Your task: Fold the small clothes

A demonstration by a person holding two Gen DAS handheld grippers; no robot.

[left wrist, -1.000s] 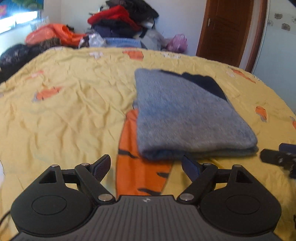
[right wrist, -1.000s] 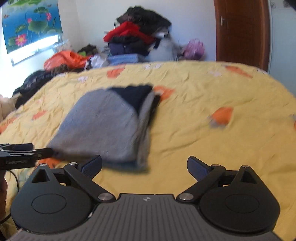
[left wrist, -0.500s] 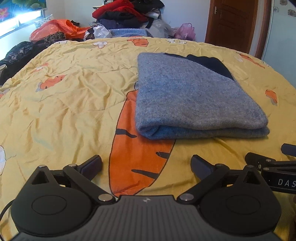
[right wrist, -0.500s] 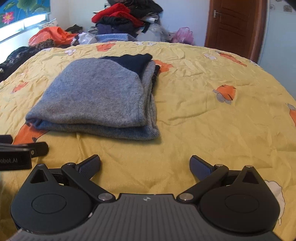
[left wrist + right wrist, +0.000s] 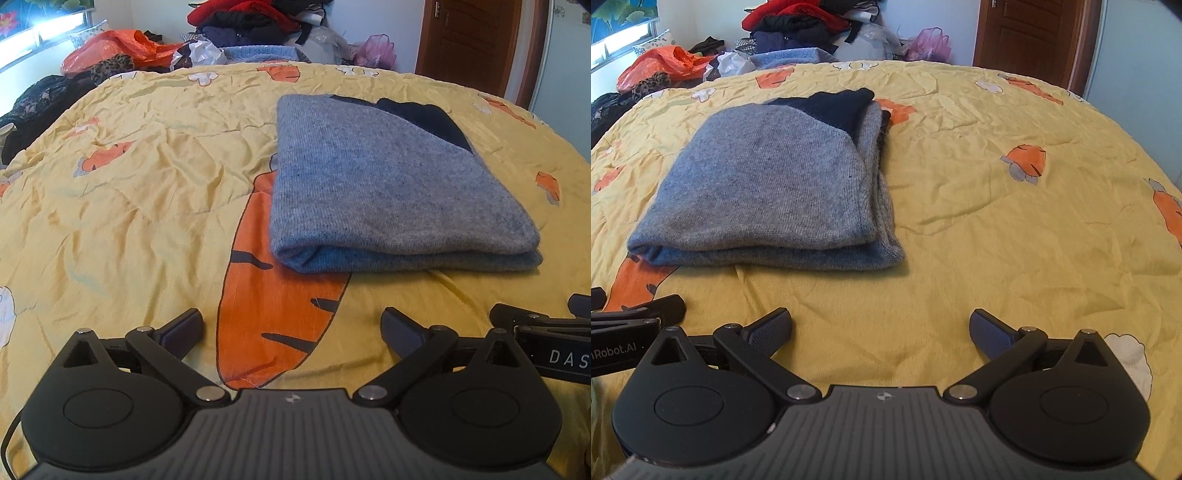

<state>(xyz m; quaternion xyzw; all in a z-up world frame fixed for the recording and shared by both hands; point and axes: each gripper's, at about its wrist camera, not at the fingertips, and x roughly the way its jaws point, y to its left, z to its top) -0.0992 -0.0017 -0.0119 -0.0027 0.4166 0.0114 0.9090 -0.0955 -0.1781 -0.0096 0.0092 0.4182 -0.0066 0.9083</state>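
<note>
A grey knitted garment with a dark navy part at its far end lies folded in a flat stack on the yellow carrot-print bedspread. My left gripper hovers just short of its near edge, wide open and empty. In the right wrist view the same garment lies ahead to the left. My right gripper is open too, over bare bedspread, nothing between its fingers. Each gripper shows at the edge of the other's view.
A heap of loose clothes and an orange bag are piled beyond the bed's far edge. A brown wooden door stands at the back right. A bright window is at the far left.
The left gripper's jaws spread wider. Both grippers drew back a little and tilted down, so the folded garment now sits farther ahead and in sharp focus.
</note>
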